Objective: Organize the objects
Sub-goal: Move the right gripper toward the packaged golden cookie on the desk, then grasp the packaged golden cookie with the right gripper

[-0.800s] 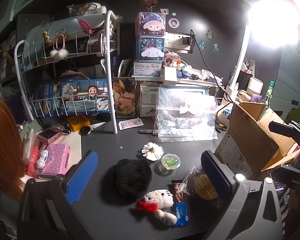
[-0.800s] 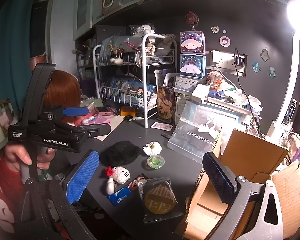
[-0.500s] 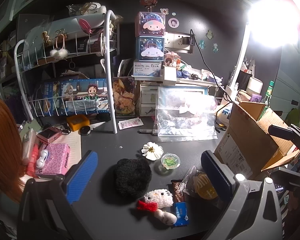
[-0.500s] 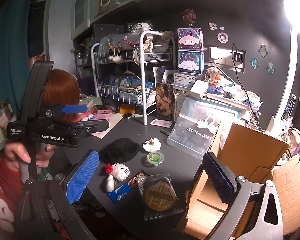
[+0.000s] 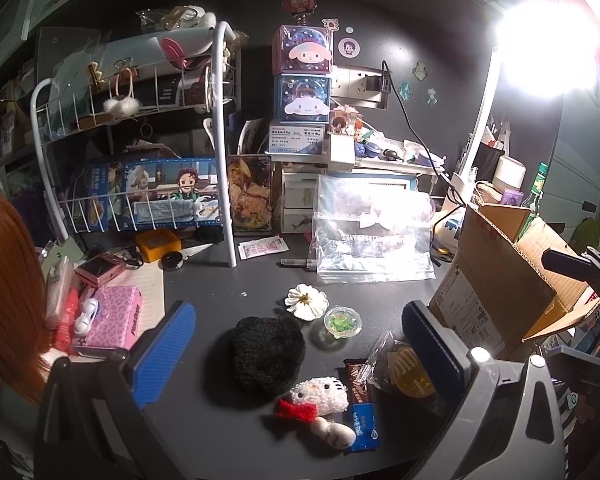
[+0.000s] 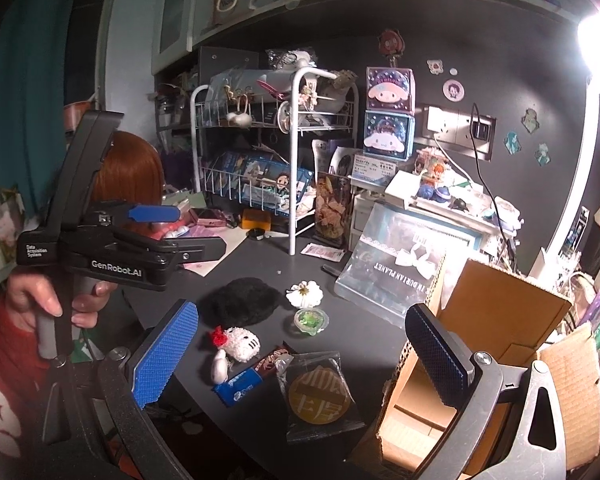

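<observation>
On the dark desk lie a black knit hat [image 5: 266, 354], a white cat plush with a red bow [image 5: 320, 396], a white flower [image 5: 306, 301], a small clear cup with green contents [image 5: 342, 321], a snack bar [image 5: 360, 404] and a bagged round badge [image 5: 404, 368]. They show in the right wrist view too: hat [image 6: 240, 300], plush [image 6: 240, 344], badge [image 6: 320, 396]. My left gripper [image 5: 300, 344] is open and empty above them. My right gripper [image 6: 300, 344] is open and empty, higher up. An open cardboard box [image 6: 500, 312] stands at the right.
A white wire rack [image 5: 140, 160] with boxes stands at the back left, stacked character boxes [image 5: 304, 80] behind. A clear plastic bag [image 5: 372, 236] leans at the back. A pink box [image 5: 112, 320] and pink camera [image 5: 100, 268] lie left. A bright lamp [image 5: 548, 48] glares top right.
The right gripper has drifted slightly, shifting its view a little. The left gripper and the objects have not visibly moved.
</observation>
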`<act>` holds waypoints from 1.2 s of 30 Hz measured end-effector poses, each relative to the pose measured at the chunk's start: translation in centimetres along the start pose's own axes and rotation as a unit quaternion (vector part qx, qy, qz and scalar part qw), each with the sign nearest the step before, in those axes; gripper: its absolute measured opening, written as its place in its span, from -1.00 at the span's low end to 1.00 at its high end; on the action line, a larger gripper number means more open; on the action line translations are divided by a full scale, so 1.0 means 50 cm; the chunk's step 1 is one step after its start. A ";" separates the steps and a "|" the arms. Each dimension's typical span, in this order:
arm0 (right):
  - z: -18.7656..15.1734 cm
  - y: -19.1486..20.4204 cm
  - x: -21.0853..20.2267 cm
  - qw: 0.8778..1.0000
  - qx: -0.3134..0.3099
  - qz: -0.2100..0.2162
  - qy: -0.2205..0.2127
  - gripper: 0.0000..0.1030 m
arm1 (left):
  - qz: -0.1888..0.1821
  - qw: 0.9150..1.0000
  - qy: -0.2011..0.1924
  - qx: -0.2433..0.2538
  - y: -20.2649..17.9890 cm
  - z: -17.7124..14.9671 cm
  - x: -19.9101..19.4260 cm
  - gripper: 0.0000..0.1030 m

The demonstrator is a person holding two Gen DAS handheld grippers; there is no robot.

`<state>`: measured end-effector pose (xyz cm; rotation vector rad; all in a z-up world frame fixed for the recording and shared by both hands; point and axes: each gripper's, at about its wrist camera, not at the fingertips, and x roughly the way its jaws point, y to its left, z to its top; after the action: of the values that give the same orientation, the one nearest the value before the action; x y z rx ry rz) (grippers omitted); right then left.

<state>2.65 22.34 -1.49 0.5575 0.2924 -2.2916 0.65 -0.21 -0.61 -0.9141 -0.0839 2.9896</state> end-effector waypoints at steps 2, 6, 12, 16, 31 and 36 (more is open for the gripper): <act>0.005 0.012 -0.004 1.000 -0.009 0.004 -0.005 1.00 | 0.000 1.000 -0.001 0.000 0.005 -0.001 -0.002 0.99; 0.015 0.051 0.001 0.999 -0.038 -0.004 -0.007 1.00 | -0.002 1.000 -0.001 -0.004 0.027 -0.003 0.001 0.99; 0.021 0.101 0.040 0.999 -0.052 0.015 0.002 1.00 | 0.003 1.000 0.002 -0.005 0.064 -0.009 0.012 0.99; 0.008 0.132 0.088 0.998 -0.058 0.021 0.022 0.99 | 0.007 1.000 0.007 -0.006 0.092 -0.020 0.025 0.99; -0.131 0.038 0.228 0.987 0.051 -0.043 0.145 0.44 | -0.041 0.997 0.058 0.014 0.118 -0.089 0.104 0.99; -0.153 0.020 0.238 0.982 0.053 -0.058 0.171 0.48 | -0.069 0.996 0.055 0.008 0.115 -0.095 0.115 0.99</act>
<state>-1.75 17.12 -13.91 1.0169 0.3778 -2.3267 -1.45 -5.56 -8.06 -1.0230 -0.1158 2.8038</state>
